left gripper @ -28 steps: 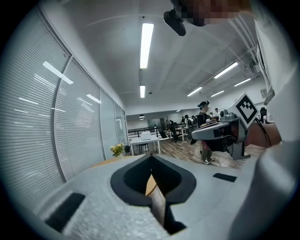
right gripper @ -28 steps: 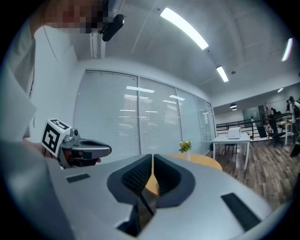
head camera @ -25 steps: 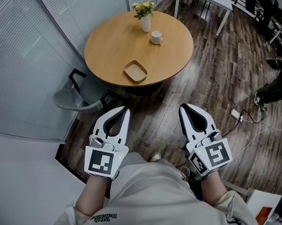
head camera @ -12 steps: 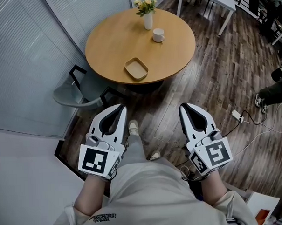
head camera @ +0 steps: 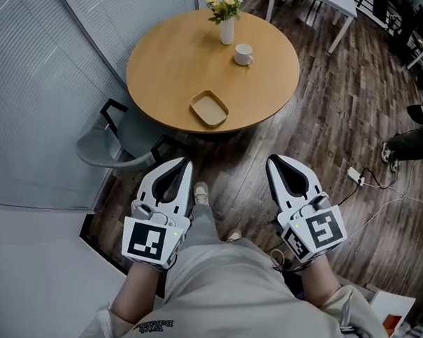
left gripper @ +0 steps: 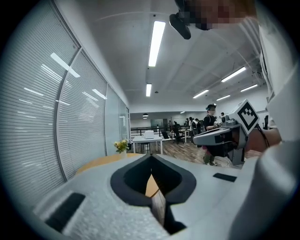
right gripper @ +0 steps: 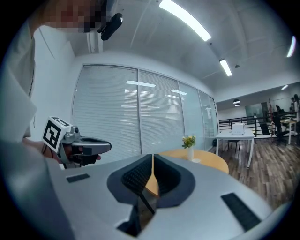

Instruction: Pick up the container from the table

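Observation:
A shallow tan container (head camera: pixel 209 108) lies near the front edge of a round wooden table (head camera: pixel 165 69), far ahead of both grippers. My left gripper (head camera: pixel 184 162) is held low over the floor, jaws together and empty. My right gripper (head camera: pixel 274 160) sits level with it, also shut with nothing in it. The left gripper view shows the left gripper (left gripper: pixel 151 157) closed, with the table (left gripper: pixel 98 162) beyond it. In the right gripper view the right gripper (right gripper: pixel 153 157) is closed too, the table (right gripper: pixel 213 161) ahead. The container is hidden in both gripper views.
A white cup (head camera: pixel 243 55) and a vase of flowers (head camera: pixel 225 23) stand at the table's far side. A grey chair (head camera: pixel 112 144) sits tucked at its near left. Blinds and a glass wall (head camera: pixel 47 88) run along the left. A power strip with cables (head camera: pixel 356 174) lies on the floor right.
The person has stepped toward the table: a leg and shoe now show between the grippers, and the table sits slightly nearer. Both grippers have stayed shut and level.

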A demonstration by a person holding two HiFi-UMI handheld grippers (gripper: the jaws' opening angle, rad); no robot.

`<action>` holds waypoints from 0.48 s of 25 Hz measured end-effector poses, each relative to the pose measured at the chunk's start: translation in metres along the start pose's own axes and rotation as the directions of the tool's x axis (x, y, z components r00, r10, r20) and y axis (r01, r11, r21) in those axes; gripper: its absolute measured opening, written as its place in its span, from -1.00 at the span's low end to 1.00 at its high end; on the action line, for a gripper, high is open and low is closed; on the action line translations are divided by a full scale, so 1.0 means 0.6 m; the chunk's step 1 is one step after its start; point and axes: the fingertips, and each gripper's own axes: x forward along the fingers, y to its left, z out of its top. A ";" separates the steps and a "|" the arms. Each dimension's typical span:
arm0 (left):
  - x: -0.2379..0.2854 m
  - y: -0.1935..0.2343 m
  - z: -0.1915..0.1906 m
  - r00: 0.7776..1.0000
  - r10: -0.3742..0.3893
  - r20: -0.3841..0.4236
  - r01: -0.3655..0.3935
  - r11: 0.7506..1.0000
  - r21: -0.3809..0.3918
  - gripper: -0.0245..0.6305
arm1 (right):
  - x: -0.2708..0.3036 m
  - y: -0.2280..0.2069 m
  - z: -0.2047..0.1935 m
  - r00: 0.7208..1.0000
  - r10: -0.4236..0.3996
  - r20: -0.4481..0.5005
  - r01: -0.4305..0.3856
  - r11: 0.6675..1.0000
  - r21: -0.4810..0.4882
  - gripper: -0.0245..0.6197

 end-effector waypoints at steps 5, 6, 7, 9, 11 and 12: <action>0.037 0.055 -0.008 1.000 -0.005 -0.005 0.005 1.000 -0.014 -0.86 | 0.069 -0.006 0.006 1.000 0.006 -0.014 -0.006 1.000 -0.004 -0.82; 0.046 0.066 -0.009 1.000 -0.005 -0.004 0.005 1.000 -0.015 -0.86 | 0.082 -0.009 0.008 1.000 0.007 -0.015 -0.007 1.000 -0.006 -0.82; 0.054 0.075 -0.009 1.000 -0.006 -0.004 0.006 1.000 -0.017 -0.86 | 0.095 -0.011 0.010 1.000 0.007 -0.016 -0.007 1.000 -0.009 -0.82; 0.070 0.094 -0.011 1.000 -0.011 -0.005 0.011 1.000 -0.020 -0.86 | 0.119 -0.017 0.015 1.000 0.004 -0.018 -0.005 1.000 -0.016 -0.82; 0.087 0.116 -0.009 1.000 -0.010 -0.012 0.010 1.000 -0.023 -0.87 | 0.144 -0.024 0.023 1.000 -0.001 -0.017 0.000 1.000 -0.019 -0.82; 0.096 0.127 -0.007 1.000 -0.009 -0.014 0.009 1.000 -0.023 -0.86 | 0.157 -0.028 0.029 1.000 -0.003 -0.015 0.003 1.000 -0.020 -0.82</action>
